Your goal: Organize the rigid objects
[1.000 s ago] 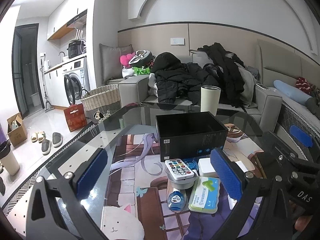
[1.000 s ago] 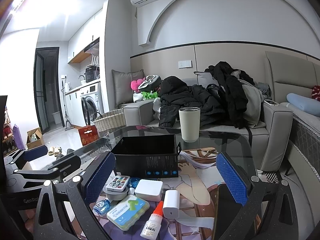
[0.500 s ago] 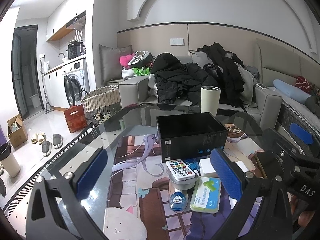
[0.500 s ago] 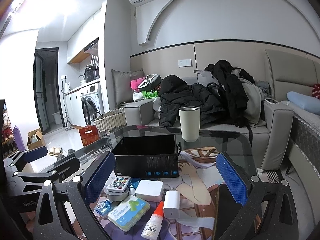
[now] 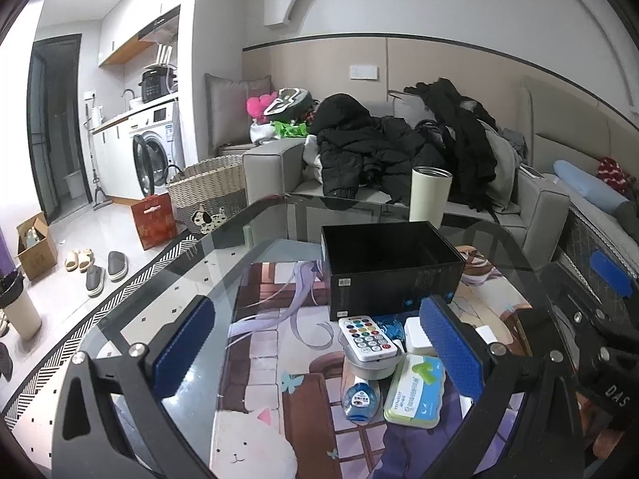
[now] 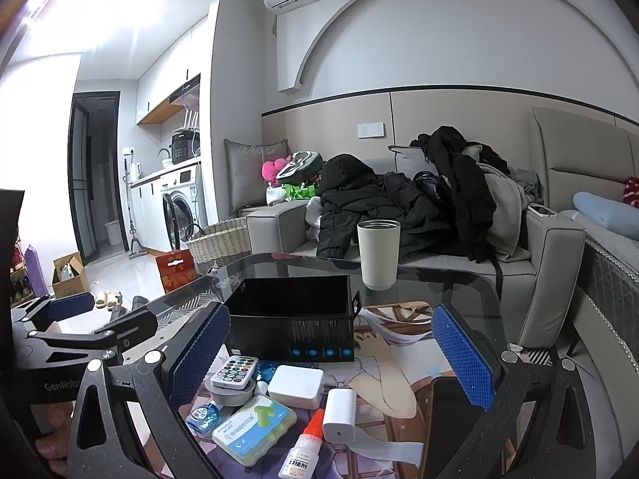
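my left gripper (image 5: 319,353) and right gripper (image 6: 331,353) hung wide, holding nothing. the open black cardboard box (image 6: 291,321) sat mid-table, the white button remote (image 5: 369,339) just before it.

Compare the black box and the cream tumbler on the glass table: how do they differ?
The black box is rectangular, dark and low; the cream tumbler is round, pale and tall. The box sits nearer the grippers, beside the small items; the tumbler stands behind it near the table's far edge. Both are open-topped and upright.
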`<state>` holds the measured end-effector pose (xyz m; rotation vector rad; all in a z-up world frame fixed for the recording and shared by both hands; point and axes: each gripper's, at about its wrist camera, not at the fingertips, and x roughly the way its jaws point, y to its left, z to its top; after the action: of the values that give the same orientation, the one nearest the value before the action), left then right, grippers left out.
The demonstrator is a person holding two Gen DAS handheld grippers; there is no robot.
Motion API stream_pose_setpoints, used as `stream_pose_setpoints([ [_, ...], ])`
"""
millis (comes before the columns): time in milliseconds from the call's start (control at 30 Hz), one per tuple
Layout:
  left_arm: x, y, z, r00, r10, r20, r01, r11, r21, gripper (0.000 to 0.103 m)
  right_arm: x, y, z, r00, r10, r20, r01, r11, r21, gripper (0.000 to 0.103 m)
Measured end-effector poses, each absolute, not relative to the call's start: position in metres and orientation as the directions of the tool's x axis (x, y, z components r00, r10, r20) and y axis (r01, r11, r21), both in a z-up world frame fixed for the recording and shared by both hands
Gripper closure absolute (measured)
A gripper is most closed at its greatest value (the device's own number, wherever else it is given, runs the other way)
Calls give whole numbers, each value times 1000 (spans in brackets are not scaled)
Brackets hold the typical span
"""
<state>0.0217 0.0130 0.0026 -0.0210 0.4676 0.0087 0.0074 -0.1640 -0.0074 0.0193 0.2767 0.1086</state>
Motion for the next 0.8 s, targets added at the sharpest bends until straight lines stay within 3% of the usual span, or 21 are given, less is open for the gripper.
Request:
stream_pose_setpoints([
  [233, 29, 7, 0, 867, 92, -490, -65, 995, 72, 0, 9, -164, -5, 956, 110, -272, -105, 994, 33, 0],
  [533, 40, 7, -3, 822, -6, -570, 35, 999, 40, 5, 11, -165, -4, 951, 107, -291, -103, 994, 30, 0],
  [667, 52, 8, -13, 766, -28, -642, 50, 999, 17, 5, 24, -163, -10, 909, 114, -401, -113, 993, 26, 0],
  [800, 67, 11, -28, 694, -43, -719, 50, 999, -11, 5, 48, -162, -25, 811, 104, -576, -127, 992, 1, 0],
])
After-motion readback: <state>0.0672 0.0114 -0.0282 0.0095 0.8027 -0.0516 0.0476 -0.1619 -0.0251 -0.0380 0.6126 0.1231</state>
